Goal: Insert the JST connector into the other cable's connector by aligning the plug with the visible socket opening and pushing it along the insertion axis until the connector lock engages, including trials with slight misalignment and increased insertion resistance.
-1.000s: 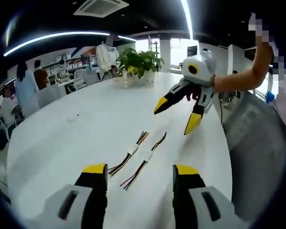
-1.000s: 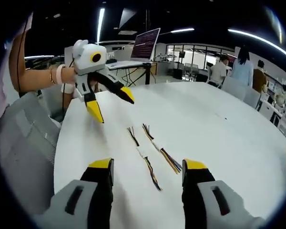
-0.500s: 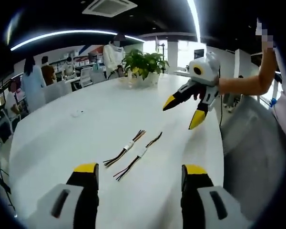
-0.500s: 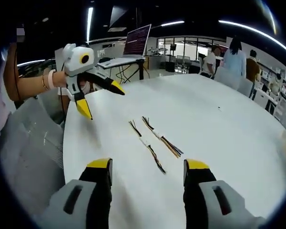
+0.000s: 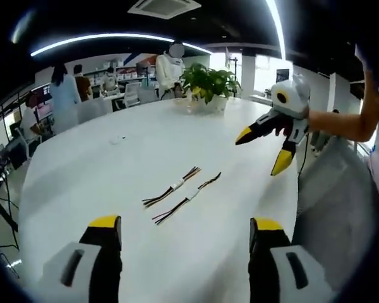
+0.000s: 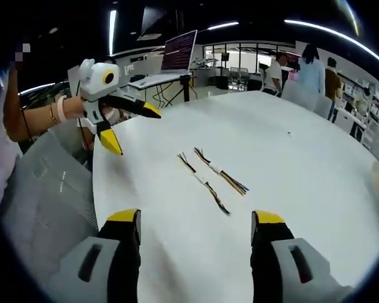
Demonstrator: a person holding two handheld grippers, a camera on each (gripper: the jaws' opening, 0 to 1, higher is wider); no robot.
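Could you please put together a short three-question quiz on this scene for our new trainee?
1. True or false: the two cables lie side by side on the white table, and neither gripper holds one.
2. Multiple choice: in the left gripper view, what stands at the table's far end? A) a potted plant B) a printer C) a stack of boxes
3. Fill in: both the left gripper and the right gripper have their jaws ____.

Key
1. True. Each cable has a white connector mid-length and lies untouched.
2. A, the potted plant.
3. Open. Both are held above the table, apart from the cables.
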